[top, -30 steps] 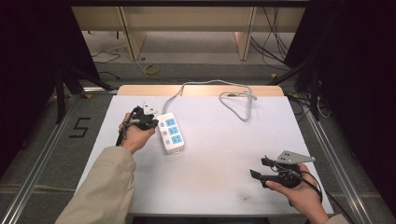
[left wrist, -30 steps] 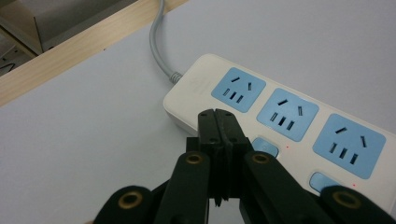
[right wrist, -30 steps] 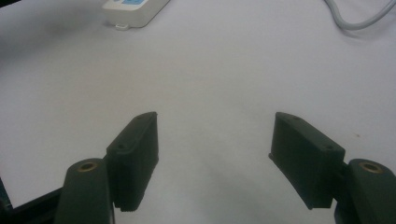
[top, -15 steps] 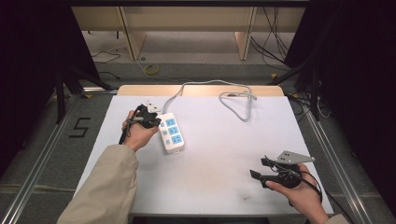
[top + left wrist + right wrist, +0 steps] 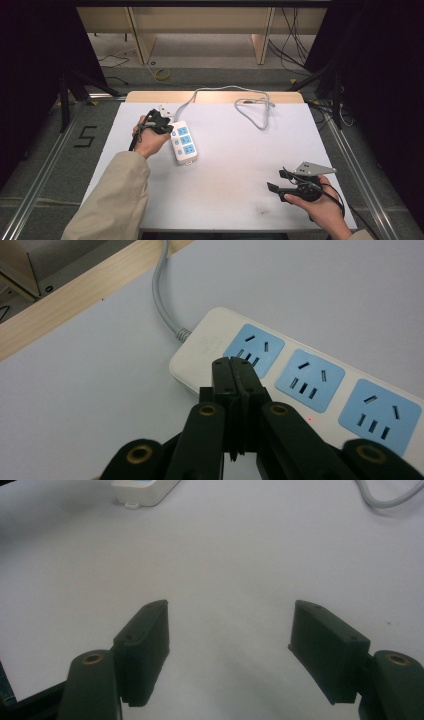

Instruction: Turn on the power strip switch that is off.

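Pressing together over power strip (image 5: 300, 375) end, left claw (image 5: 234, 371), right claw (image 5: 230, 630) spread.

Overhead forward-down view; two close jaw-level views, shared power strip (image 5: 183, 142).

Power strip (image 5: 183, 142): white, three blue socket faces in a row, all unoccupied. Lies flat on the white worktop (image 5: 240, 165), socket side up. Grey cable (image 5: 220, 95) leaves its far end, loops near the worktop's far edge. Left claw (image 5: 234, 371), closed, tips over the cable end, beside the first socket.
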A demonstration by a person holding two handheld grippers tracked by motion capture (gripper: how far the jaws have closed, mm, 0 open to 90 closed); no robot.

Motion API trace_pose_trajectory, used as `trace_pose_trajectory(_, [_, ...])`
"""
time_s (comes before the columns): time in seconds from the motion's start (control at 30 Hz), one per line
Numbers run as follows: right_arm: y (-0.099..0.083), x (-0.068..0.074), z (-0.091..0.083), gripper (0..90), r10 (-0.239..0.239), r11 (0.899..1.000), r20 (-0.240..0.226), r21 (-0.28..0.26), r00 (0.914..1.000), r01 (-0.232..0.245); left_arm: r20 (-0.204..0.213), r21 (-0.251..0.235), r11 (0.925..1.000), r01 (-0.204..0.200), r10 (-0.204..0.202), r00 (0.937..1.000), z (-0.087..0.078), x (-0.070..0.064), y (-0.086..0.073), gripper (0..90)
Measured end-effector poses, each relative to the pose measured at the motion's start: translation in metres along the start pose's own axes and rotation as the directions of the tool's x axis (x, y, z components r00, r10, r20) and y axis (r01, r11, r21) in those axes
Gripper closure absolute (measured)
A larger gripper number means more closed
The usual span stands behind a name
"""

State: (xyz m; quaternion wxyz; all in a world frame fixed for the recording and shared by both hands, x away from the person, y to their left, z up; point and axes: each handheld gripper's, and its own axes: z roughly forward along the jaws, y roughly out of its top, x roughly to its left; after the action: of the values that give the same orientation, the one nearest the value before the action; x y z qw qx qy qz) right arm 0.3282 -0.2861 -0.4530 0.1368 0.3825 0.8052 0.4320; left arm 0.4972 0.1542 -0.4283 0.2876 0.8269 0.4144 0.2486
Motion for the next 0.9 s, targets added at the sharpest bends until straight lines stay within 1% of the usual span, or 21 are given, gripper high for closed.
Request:
trace_pose_trajectory(0.17, [0.0, 0.0, 0.0, 32.1, 0.002, 1.0, -0.001, 0.002, 1.0, -0.002, 0.015, 0.014, 0.9998, 0.011, -0.011, 0.9998, 0.003, 0.001, 0.001, 89.9])
trace_pose_trajectory(0.27, [0.0, 0.0, 0.0, 32.0, 0.005, 1.0, -0.003, 0.002, 1.0, -0.005, 0.014, 0.021, 0.9997, 0.012, -0.012, 0.9998, 0.005, 0.002, 0.002, 89.9])
trace_pose_trajectory(0.37, [0.0, 0.0, 0.0, 32.0, 0.005, 1.0, -0.003, 0.002, 1.0, -0.005, 0.015, 0.031, 0.9995, 0.001, -0.001, 0.9999, 0.006, 0.003, 0.004, 89.9])
trace_pose_trajectory(0.47, [0.0, 0.0, 0.0, 32.0, 0.005, 1.0, -0.003, 0.002, 1.0, -0.005, 0.018, 0.037, 0.9993, 0.003, -0.003, 0.9998, 0.007, 0.004, 0.007, 89.9])
trace_pose_trajectory(0.53, [0.0, 0.0, 0.0, 32.0, 0.005, 1.0, -0.002, 0.001, 1.0, -0.005, 0.022, 0.035, 0.9993, 0.011, -0.012, 0.9997, 0.008, 0.004, 0.008, 89.9])
trace_pose_trajectory(0.9, [0.0, 0.0, 0.0, 31.8, 0.006, 1.0, -0.003, -0.001, 1.0, -0.006, 0.025, 0.072, 0.9973, 0.013, -0.015, 0.9996, 0.016, 0.007, 0.01, 89.9])
